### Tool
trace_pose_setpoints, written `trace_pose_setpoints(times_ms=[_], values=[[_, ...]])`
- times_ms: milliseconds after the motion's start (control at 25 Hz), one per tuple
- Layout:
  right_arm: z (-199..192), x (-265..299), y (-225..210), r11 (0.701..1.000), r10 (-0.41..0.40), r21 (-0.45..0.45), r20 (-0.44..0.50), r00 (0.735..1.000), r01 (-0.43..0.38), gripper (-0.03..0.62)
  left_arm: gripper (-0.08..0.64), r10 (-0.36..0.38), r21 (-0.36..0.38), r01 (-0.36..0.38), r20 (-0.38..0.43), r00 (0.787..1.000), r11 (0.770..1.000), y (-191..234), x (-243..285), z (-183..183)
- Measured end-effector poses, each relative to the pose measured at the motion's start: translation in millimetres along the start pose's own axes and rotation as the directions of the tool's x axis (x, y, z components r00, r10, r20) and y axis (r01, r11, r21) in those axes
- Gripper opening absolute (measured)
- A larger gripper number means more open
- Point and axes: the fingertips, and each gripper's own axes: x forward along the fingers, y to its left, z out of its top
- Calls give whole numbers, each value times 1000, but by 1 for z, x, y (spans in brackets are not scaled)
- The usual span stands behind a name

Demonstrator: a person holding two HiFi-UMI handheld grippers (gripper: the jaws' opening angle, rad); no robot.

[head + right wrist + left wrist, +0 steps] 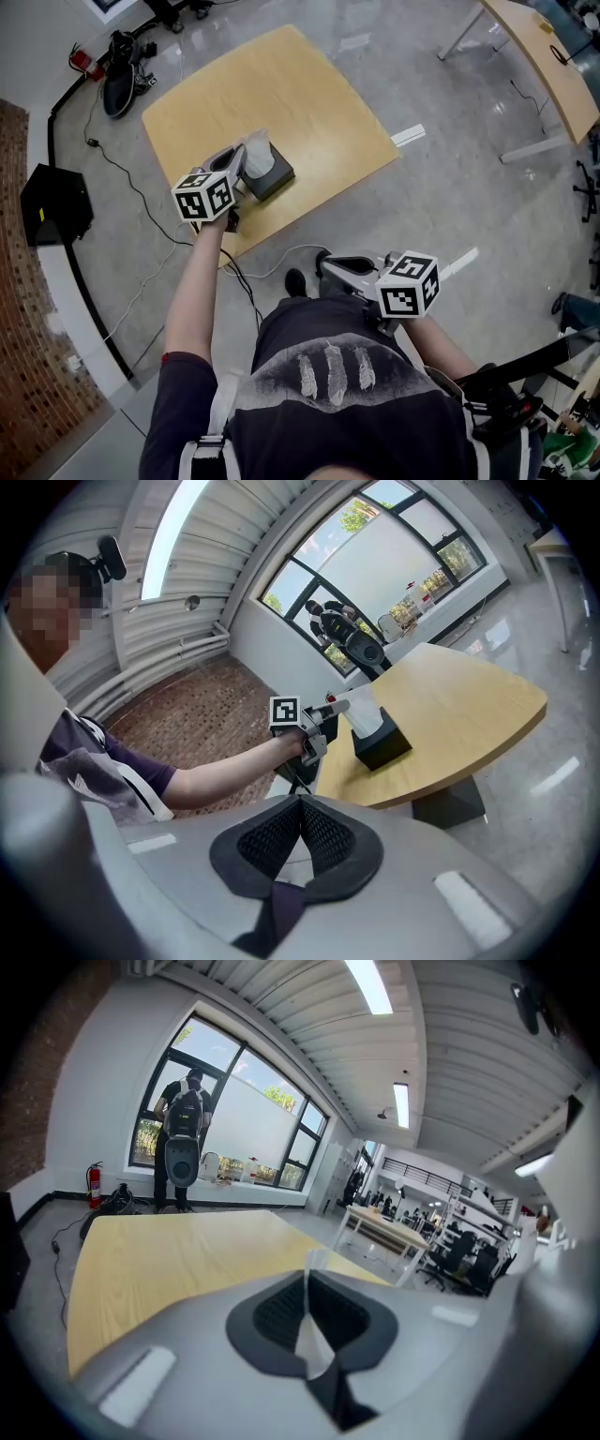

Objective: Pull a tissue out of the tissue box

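A dark tissue box (273, 177) stands near the front edge of the wooden table (281, 89). A white tissue (262, 150) rises from its top. My left gripper (248, 156) reaches the tissue from the left and is shut on it. In the left gripper view a thin white strip of tissue (312, 1340) is pinched between the pads of the left gripper (307, 1283). My right gripper (328, 268) is held close to the person's body, off the table; its jaws (300, 803) are shut with nothing between them. From the right gripper view I see the box (382, 744), the tissue (365, 714) and the left gripper (336, 708).
A black case (56, 202) and cables (141, 202) lie on the floor left of the table. Another desk (553, 66) stands at the upper right. A person (184, 1138) stands at the far window. A brick wall (33, 375) runs along the left.
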Motion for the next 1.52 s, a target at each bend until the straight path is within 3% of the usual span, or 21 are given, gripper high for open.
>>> trace_pose_setpoints(times_ms=[440, 920, 1520], values=[[3, 0, 2, 1000, 6, -7, 8, 1000, -6, -6, 3, -29, -6, 30, 54, 998, 1000, -12, -8, 29], [6, -1, 4, 1000, 0, -11, 38, 999, 0, -6, 3, -68, 33, 64, 102, 992, 997, -29, -19, 57], [-8, 36, 61, 996, -19, -87, 27, 999, 21, -6, 3, -145, 27, 143, 209, 967, 989, -33, -110, 79]])
